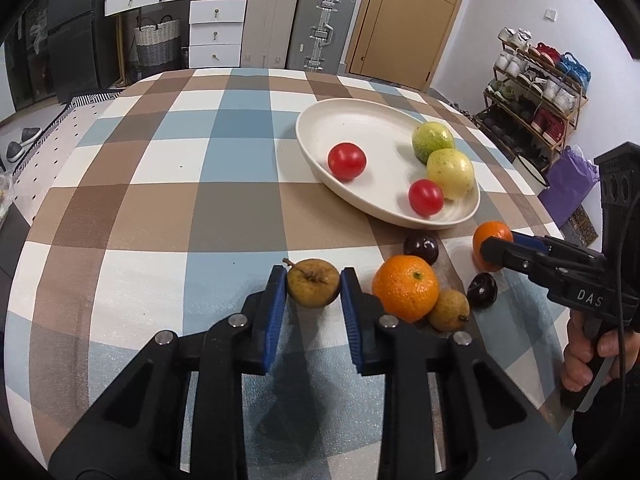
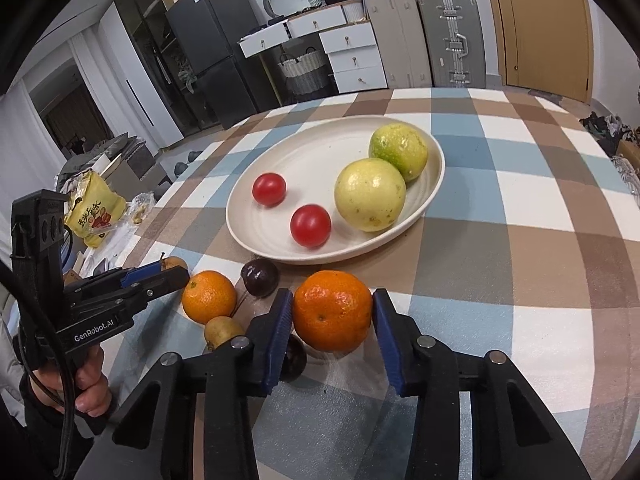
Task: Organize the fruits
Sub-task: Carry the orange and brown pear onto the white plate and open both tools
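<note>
My left gripper is shut on a small brown stemmed fruit just above the checked tablecloth. My right gripper is shut on an orange, also seen in the left wrist view. A white plate holds two red tomatoes and two green-yellow round fruits. A second orange, two dark plums and a small brown fruit lie between the grippers.
The table has a blue, brown and white checked cloth. A yellow snack bag lies off the table's left edge in the right wrist view. Suitcases, drawers and a shoe rack stand behind.
</note>
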